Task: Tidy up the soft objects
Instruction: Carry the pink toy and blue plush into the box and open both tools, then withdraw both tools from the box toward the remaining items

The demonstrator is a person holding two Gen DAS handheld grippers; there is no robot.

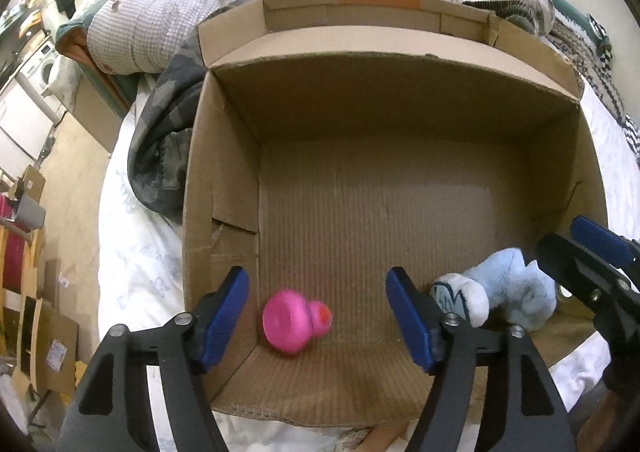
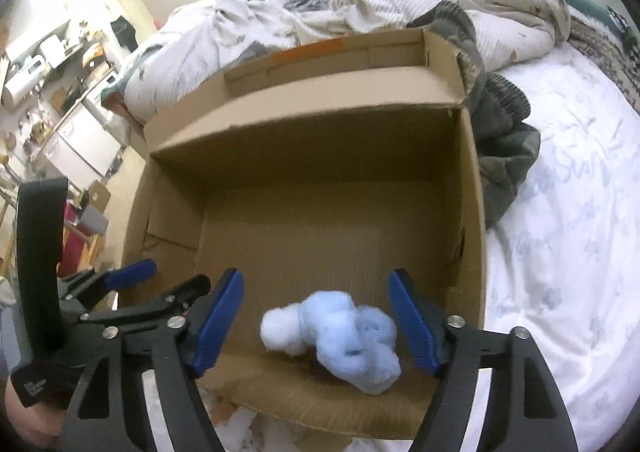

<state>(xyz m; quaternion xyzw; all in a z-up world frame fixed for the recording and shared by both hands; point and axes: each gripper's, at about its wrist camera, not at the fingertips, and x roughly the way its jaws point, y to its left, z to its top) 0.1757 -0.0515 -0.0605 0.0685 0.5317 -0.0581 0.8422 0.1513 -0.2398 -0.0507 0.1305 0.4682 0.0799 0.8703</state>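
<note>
An open cardboard box (image 1: 224,156) stands on the bed; it also shows in the right wrist view (image 2: 470,172). A pink toy with a red spot (image 1: 294,320) lies in its near left corner, blurred. A light blue and white plush (image 1: 504,294) lies in the near right corner, blurred in the right wrist view (image 2: 340,336). My left gripper (image 1: 316,318) is open above the pink toy, holding nothing. My right gripper (image 2: 316,322) is open above the blue plush, holding nothing. The right gripper also shows in the left wrist view (image 1: 576,252), and the left gripper in the right wrist view (image 2: 160,284).
The box sits on a white printed sheet (image 2: 560,236). A dark grey garment (image 1: 164,140) lies against the box's left side. A crumpled light duvet (image 1: 224,0) is piled behind the box. Shelves and cardboard (image 1: 32,284) stand on the floor at left.
</note>
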